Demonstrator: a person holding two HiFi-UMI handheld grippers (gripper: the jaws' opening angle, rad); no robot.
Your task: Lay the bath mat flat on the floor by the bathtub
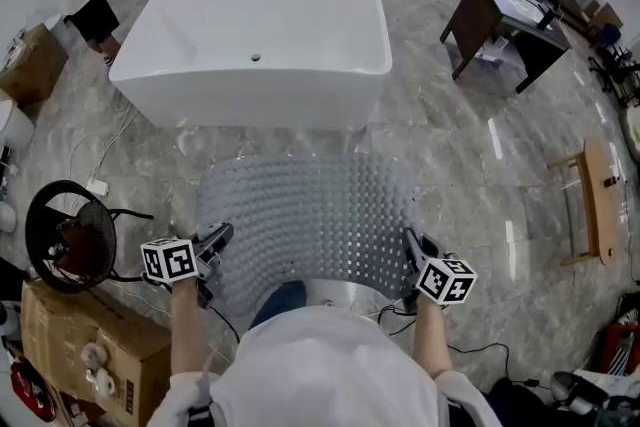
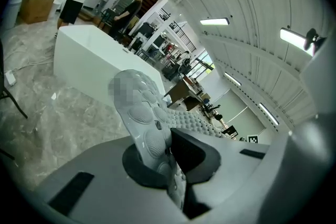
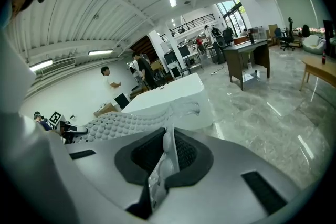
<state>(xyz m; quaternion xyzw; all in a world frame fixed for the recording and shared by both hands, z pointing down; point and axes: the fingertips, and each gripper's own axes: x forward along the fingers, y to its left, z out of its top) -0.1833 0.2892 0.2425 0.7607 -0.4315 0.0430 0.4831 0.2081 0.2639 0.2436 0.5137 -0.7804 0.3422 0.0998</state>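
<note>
We wear a white short-sleeved shirt [image 1: 330,365]; our grey left gripper [image 1: 222,235] and right gripper [image 1: 408,239] bear black-and-white marker cubes [image 1: 168,260].

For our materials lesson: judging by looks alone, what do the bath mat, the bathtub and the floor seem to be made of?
The bath mat: probably soft rubber or PVC, translucent grey, matte; rows of bumps, and it curves limply.
The bathtub: perhaps acrylic or enamel, glossy white; smooth seamless shell.
The floor: polished stone or marble-look tile, grey; veining and mirrored light streaks.
</note>
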